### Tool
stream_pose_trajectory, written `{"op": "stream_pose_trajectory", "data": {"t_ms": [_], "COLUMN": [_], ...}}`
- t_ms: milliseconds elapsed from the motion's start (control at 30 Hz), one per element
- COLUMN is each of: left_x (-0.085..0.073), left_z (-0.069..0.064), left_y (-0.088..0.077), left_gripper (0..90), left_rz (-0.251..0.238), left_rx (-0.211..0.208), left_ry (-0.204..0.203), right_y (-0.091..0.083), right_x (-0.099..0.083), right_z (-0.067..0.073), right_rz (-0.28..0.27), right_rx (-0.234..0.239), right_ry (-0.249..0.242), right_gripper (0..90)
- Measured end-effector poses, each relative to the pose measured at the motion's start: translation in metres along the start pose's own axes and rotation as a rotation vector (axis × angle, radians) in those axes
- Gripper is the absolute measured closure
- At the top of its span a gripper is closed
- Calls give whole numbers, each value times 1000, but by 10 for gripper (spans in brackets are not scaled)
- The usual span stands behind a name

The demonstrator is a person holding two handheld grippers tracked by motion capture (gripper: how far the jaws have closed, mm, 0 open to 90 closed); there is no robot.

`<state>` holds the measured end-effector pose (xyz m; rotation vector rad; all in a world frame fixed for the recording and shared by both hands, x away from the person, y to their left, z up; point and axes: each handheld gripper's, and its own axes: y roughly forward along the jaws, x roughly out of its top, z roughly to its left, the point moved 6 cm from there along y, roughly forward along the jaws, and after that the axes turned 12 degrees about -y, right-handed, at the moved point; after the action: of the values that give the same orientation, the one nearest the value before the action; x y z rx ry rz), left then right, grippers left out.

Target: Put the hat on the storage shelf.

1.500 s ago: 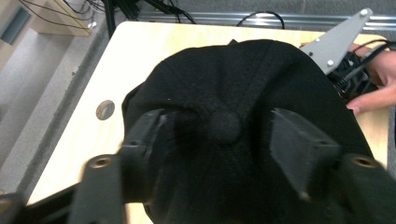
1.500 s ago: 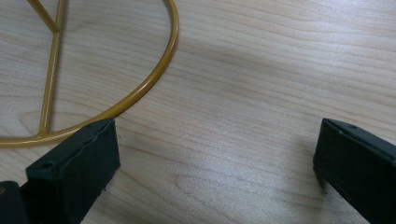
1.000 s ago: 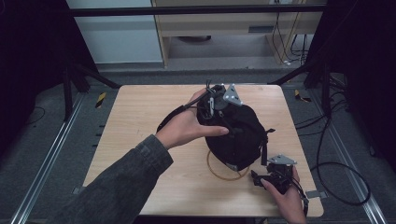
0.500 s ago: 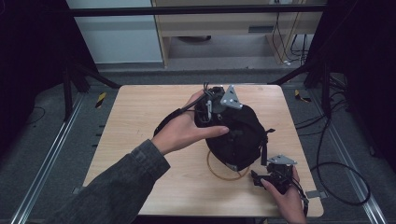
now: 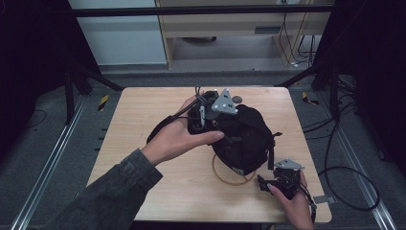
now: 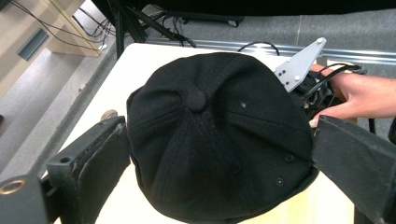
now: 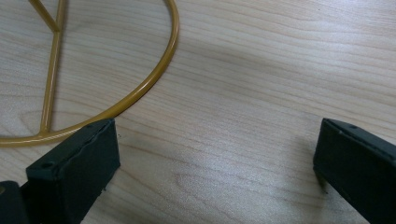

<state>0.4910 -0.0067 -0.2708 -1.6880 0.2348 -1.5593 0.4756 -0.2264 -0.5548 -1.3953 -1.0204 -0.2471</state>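
Wooden table (image 5: 143, 124) under you, dark floor and rails around it. Your left gripper (image 6: 219, 154) has its jaws spread wide on either side of the black cap (image 6: 219, 135): in the left gripper view one pad sits at each flank of the crown, near it, but actual contact I cannot tell. The cap's top button faces that camera, and the crown fills the gap between the jaws. From the high view the left gripper (image 5: 206, 115) sits at the far side of the cap (image 5: 244, 136), with your left hand (image 5: 179, 139) wrapped round it and the grey plate (image 5: 224, 102) on top.

The cap rests on a gold wire stand (image 5: 230, 175) — its ring base pokes out on the side of the cap nearest you, just ahead of your right gripper.

Your right gripper (image 5: 268, 184) is low at the table's near edge, beside the cap and apart from it, held in your right hand (image 5: 294, 203). Its jaws are also wide apart, nothing between them but bare wood (image 7: 243, 112). In the right gripper view the ring (image 7: 140, 88) curves just ahead of the left-hand pad — whether it touches I cannot tell.
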Motion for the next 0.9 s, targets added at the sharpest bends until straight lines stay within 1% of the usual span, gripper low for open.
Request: {"op": "stream_pose_trajectory", "data": {"t_ms": [67, 133, 167, 333, 367, 400, 433, 500, 600, 700, 800, 833, 900], "left_x": [-3, -5, -6, -15, -16, -17, -18, -20, -26, -35, -48, -55, -65], "left_z": [0, 0, 0, 4, 5, 8, 11, 16, 21, 26, 34, 38, 41], "left_y": [-2, -5, -6, -10, -11, -12, -14, -17, -21, -28, -33, -35, -38], "left_gripper": [35, 30, 30, 30, 30, 32, 36, 36, 36, 35, 34, 34, 33], "left_rz": [-9, -9, -16, -18, -22, -35, -49, -64, -59, -60, -56, -55, -52], "left_rx": [4, 6, 12, 20, 26, 41, 45, 38, 49, 56, 69, 73, 79], "left_ry": [-3, 2, -3, -17, -21, -28, -42, -66, -69, -79, -101, -113, -124], "right_y": [0, 0, 0, -1, -1, -1, -1, -1, -1, -1, -1, -1, -1], "right_x": [0, 0, 0, 0, 0, 0, 0, 0, 0, 0, 0, 0, -1], "right_z": [0, 0, 0, 0, 0, 0, 0, 0, 0, 0, 0, 0, 0], "right_rz": [1, 1, 1, 0, 0, 0, 0, 0, -1, 0, 0, 0, -1], "right_rx": [1, 0, 1, 3, 3, 3, 3, 3, 2, 2, 2, 2, 1], "right_ry": [-1, -1, -1, -6, -6, -7, -7, -7, -12, -12, -11, -11, -11], "right_gripper": [6, 6, 6, 6, 6, 6, 6, 6, 6, 6, 6, 6, 5]}}
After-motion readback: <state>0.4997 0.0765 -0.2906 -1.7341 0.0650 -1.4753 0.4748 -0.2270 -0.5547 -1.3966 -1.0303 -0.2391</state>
